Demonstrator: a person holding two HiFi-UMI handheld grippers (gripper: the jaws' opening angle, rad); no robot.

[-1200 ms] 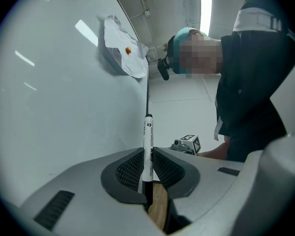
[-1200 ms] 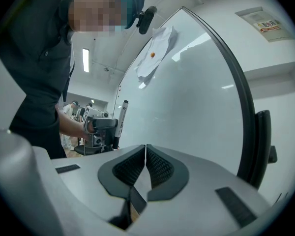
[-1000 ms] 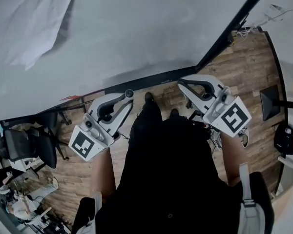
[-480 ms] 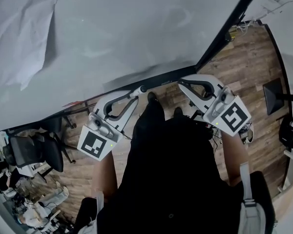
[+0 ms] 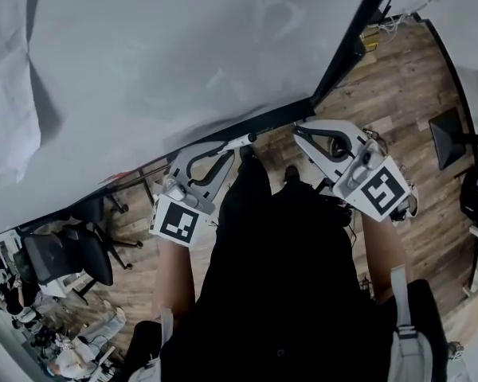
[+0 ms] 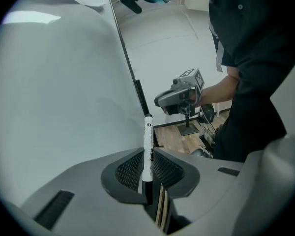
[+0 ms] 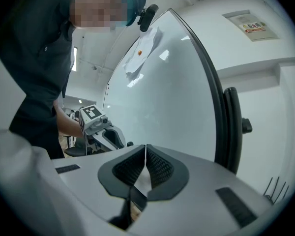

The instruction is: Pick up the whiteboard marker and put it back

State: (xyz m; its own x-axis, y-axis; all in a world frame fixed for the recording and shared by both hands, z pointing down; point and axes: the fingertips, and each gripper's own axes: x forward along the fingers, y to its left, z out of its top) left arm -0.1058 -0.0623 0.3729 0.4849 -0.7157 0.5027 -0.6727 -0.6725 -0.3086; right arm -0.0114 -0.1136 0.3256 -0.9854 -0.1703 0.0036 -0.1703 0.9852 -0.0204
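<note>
1. Whiteboard marker [image 6: 148, 136]: slim white barrel with black print along its length, a small dark end at the far tip, a black section at the near end. Clamped between the ribbed black pads [image 6: 130, 170] of the left gripper [image 6: 148, 156], lying along the jaws and jutting out past their tips.
2. Left gripper, head view [image 5: 223, 153]: held in front of the person's body, at the lower edge of the whiteboard [image 5: 183, 54]. Marker [image 5: 237, 142] seen here only as a thin pale rod pointing towards the board's black frame [image 5: 342, 46].
3. Right gripper [image 7: 145, 156]: jaws pressed together, nothing between them. In the head view [image 5: 301, 131], just beside the frame's corner, apart from the left gripper.
4. Left gripper view only: marker's print and two-tone colouring; right gripper [image 6: 179, 95] seen side-on, in the person's hand.
5. Right gripper view only: a creased sheet of paper [image 7: 142, 53] with an orange mark stuck high on the whiteboard [image 7: 162, 97]; left gripper [image 7: 96, 124] with its marker cube.
6. Head view only: wood floor [image 5: 398, 102]; black office chair [image 5: 60, 249] at lower left.
</note>
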